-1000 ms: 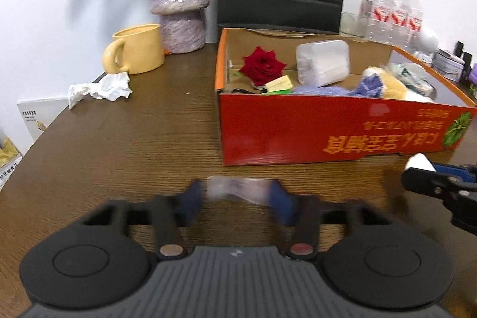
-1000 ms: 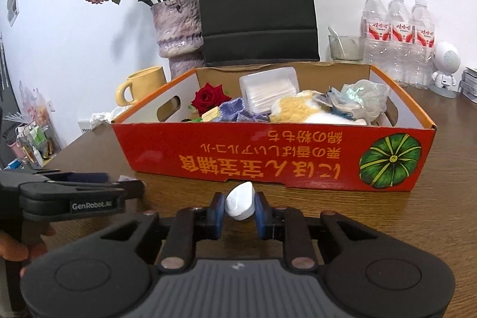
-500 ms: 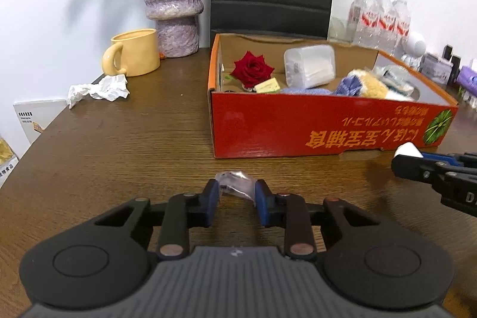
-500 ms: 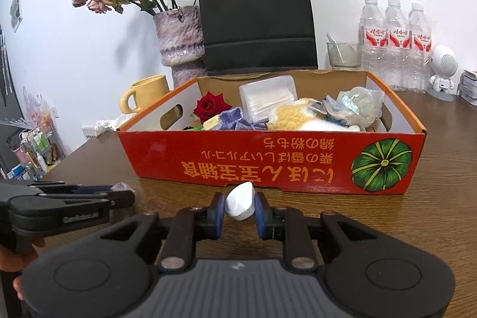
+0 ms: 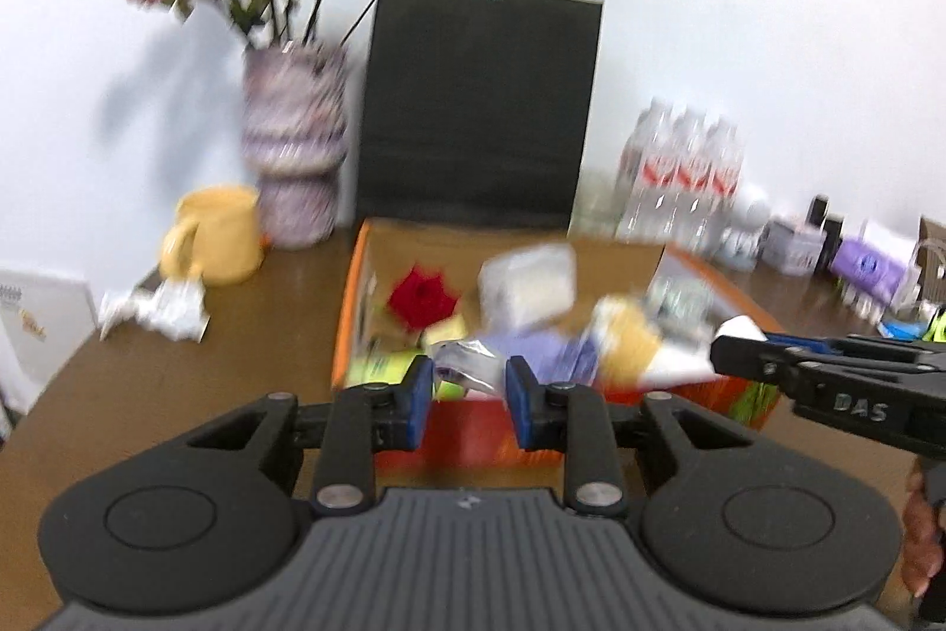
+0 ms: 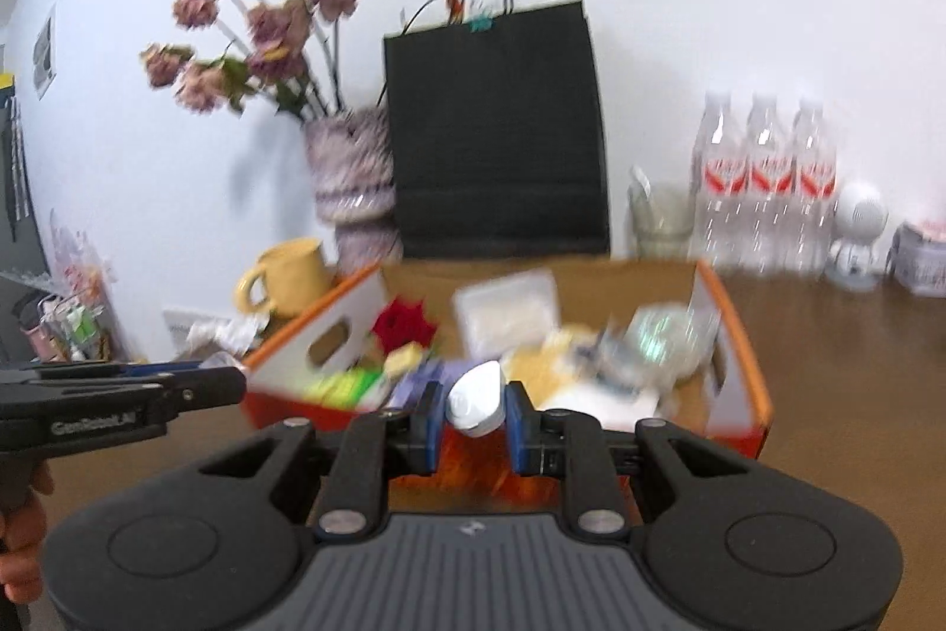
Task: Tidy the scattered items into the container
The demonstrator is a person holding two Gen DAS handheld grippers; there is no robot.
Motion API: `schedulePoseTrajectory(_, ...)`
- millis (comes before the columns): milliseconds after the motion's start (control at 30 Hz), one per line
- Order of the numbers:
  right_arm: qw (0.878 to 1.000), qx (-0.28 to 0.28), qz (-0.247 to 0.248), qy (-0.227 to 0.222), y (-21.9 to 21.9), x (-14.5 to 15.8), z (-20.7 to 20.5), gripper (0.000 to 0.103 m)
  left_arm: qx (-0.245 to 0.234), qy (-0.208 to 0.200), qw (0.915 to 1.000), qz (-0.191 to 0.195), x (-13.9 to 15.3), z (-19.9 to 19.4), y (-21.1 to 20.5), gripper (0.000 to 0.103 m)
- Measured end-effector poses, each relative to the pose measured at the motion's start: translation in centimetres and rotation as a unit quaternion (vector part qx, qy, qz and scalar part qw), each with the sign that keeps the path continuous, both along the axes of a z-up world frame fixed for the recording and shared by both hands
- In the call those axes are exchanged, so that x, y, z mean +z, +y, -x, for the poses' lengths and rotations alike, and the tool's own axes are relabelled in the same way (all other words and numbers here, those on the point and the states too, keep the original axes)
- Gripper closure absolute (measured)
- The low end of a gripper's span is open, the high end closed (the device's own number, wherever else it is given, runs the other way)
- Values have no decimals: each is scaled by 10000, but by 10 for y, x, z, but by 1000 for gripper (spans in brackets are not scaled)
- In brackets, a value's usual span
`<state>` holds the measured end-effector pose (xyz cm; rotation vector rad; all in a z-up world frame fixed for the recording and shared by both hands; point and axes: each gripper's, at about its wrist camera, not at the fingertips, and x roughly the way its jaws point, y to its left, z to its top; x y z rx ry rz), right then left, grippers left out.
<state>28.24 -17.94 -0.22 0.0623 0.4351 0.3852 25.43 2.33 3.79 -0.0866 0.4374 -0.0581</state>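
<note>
The red cardboard box [image 5: 349, 311] [image 6: 739, 335] sits on the brown table and holds a red rose [image 5: 423, 300], a white plastic tub [image 5: 526, 285], a yellow sponge and other items. My left gripper [image 5: 467, 385] is shut on a crinkled clear plastic wrapper [image 5: 467, 365], held above the box's front wall. My right gripper [image 6: 473, 409] is shut on a small white rounded object [image 6: 476, 397], also raised at the box's front edge. The right gripper shows from the side in the left wrist view [image 5: 739, 344]. Both views are motion-blurred.
A yellow mug [image 5: 216, 235], a crumpled tissue [image 5: 159, 308] and a purple vase with dried flowers [image 5: 295, 146] stand left of the box. A black paper bag [image 5: 479, 110] is behind it. Water bottles [image 6: 763, 181] and small items line the back right.
Both grippers have risen from table height to above the box's front wall, each carrying its item. The left gripper closed on the wrapper a second ago.
</note>
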Motion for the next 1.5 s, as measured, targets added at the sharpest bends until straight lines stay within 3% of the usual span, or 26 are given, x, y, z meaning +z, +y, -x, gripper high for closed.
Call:
schedulePoseTrajectory(167, 9999, -38, -117, -74, 0, 15, -44, 83, 70, -224, 9996, 138, 9, -44, -14, 76)
schedulePoseTrajectory(300, 9996, 8, -290, 15, 0, 7, -78, 83, 289, -154, 9992, 214, -8, -82, -18, 76)
schedulePoseTrajectory(400, 9998, -13, -160, 154, 0, 0, -100, 83, 453, -68, 9978, 473, -23, -105, -13, 76)
schedulePoseTrajectory(500, 9997, -63, 0, 238, -2, -6, -114, 83, 553, -13, 9963, 652, -32, -120, -6, 76)
schedulePoseTrajectory(767, 9989, -106, 43, 465, -6, -19, -124, 83, 513, 213, 9970, 543, -42, -130, -1, 75)
schedulePoseTrajectory(833, 9988, -44, 75, 482, -4, -19, -124, 82, 511, 271, 9973, 444, -41, -131, -4, 67)
schedulePoseTrajectory(867, 9987, -33, 88, 506, -4, -18, -124, 76, 542, 292, 9974, 381, -40, -130, -5, 42)
schedulePoseTrajectory(900, 9985, -49, 82, 539, -5, -17, -124, 47, 617, 294, 9971, 321, -38, -129, -6, 10)
schedulePoseTrajectory(933, 9983, -100, 61, 567, -7, -15, -123, 26, 718, 274, 9968, 237, -35, -127, -8, 0)
schedulePoseTrajectory(967, 9982, -146, 62, 583, -8, -13, -123, 0, 774, 201, 9967, 117, -32, -124, -9, 0)
schedulePoseTrajectory(1100, 9983, -148, 119, 543, -10, -3, -120, 0, 816, 51, 9966, -91, -20, -116, -13, 0)
schedulePoseTrajectory(1333, 9987, -287, 146, 393, -12, 7, -112, 0, 744, 33, 9972, 103, -13, -107, -14, 0)
schedulePoseTrajectory(1500, 9985, -398, -39, 386, -15, 15, -100, 0, 676, 148, 9976, 29, -7, -93, -16, 0)
